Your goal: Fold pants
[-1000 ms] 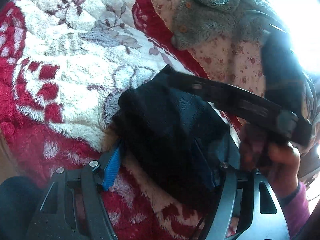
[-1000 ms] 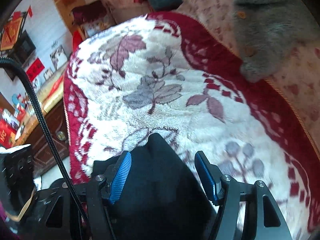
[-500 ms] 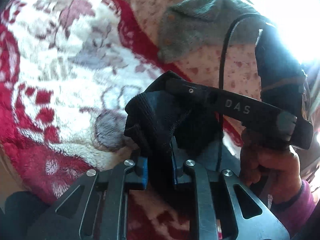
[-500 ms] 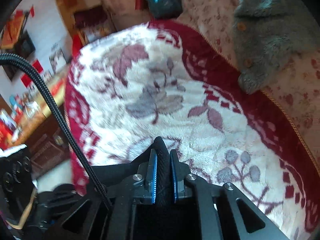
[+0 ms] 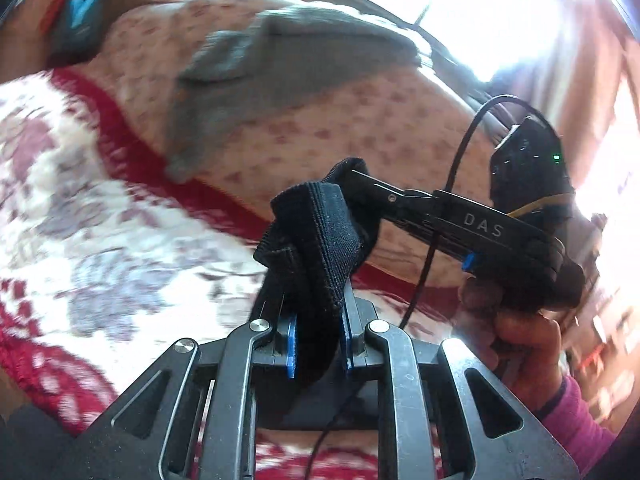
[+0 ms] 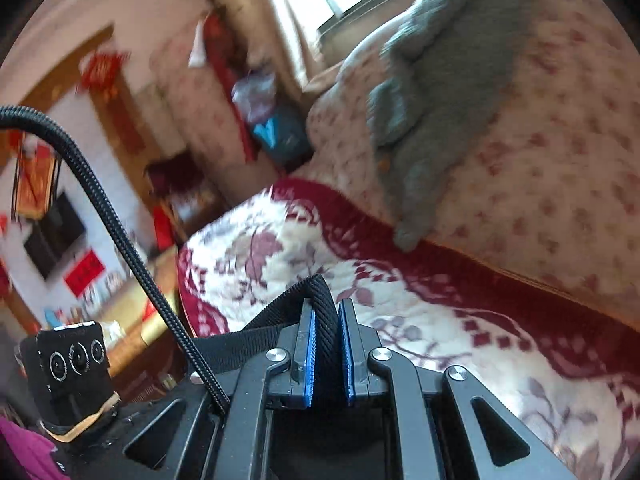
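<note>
I hold the black ribbed-knit pants (image 5: 320, 240) by their waistband, lifted above the red-and-white floral fleece blanket (image 5: 100, 220) — left gripper (image 5: 318, 344) and right gripper (image 6: 327, 354) both clamped on it. Risk: bunched fabric slipping out, skewing the fold.

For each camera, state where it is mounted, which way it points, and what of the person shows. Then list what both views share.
Left wrist: sits on the left gripper, looking along its fingers at the clamped black pants, with the bed beyond; the right gripper and the person's right hand show.
Right wrist: sits on the right gripper, looking over the pants and the blanket toward the room; a pink sleeve shows.
Shared: pants, blanket, grey sweater, flowered cover.
</note>
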`<state>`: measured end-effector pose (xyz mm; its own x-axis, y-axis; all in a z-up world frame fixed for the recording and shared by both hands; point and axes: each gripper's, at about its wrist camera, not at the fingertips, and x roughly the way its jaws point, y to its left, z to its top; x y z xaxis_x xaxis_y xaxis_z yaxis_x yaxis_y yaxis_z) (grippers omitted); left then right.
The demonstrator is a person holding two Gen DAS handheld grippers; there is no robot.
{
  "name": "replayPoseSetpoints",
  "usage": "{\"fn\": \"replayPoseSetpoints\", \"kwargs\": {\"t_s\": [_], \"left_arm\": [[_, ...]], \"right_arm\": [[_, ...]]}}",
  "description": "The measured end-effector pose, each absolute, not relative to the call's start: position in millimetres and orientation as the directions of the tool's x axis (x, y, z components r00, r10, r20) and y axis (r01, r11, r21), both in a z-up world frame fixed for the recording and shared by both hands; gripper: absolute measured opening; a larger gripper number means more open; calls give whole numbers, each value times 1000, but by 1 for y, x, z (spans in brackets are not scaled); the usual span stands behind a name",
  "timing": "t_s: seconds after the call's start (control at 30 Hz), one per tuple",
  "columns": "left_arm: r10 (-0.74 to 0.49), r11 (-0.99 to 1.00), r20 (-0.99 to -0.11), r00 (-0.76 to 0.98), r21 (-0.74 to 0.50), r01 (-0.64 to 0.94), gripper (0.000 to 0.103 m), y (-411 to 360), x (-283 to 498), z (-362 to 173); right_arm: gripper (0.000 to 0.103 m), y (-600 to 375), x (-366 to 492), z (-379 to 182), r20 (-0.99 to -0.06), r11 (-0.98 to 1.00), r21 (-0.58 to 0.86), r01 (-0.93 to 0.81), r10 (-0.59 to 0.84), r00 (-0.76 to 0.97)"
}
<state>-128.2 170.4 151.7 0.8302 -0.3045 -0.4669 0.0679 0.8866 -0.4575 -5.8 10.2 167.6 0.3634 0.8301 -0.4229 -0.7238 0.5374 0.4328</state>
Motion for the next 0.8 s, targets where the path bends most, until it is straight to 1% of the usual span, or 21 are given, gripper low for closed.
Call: {"fn": "replayPoseSetpoints", "kwargs": {"t_s": [0.1,0.23,0.37,0.5,0.63,0.7,0.73,0.8], "left_arm": [[-350,897,-473,808,-417,145,15,129,-125,157],[-414,895,-508,755,-378,237,15,68,-117,151],[-450,890,-567,690,-349,293,15,14,-106,132],[-453,892,-633,628,-323,317,15,-31,-95,106],[-446,894,-680,581,-306,327,15,-56,-87,82],[-460,887,-696,551,-329,325,18,-59,-83,72],[-491,870,-699,519,-366,330,23,-60,-82,69],[-520,853,-696,495,-395,341,28,-61,-83,72]], "right_arm": [[10,-44,-12,166,-386,562,484,-671,825,413],[10,-116,-21,149,-376,613,533,-583,789,486],[10,-174,-27,123,-399,661,567,-492,742,538],[10,-219,-30,87,-428,688,609,-396,704,567],[10,-247,-28,51,-473,716,627,-308,664,579],[10,-255,-25,37,-490,718,638,-281,659,571],[10,-260,-26,31,-505,730,637,-246,637,583],[13,-270,-28,25,-516,736,644,-211,620,591]]}}
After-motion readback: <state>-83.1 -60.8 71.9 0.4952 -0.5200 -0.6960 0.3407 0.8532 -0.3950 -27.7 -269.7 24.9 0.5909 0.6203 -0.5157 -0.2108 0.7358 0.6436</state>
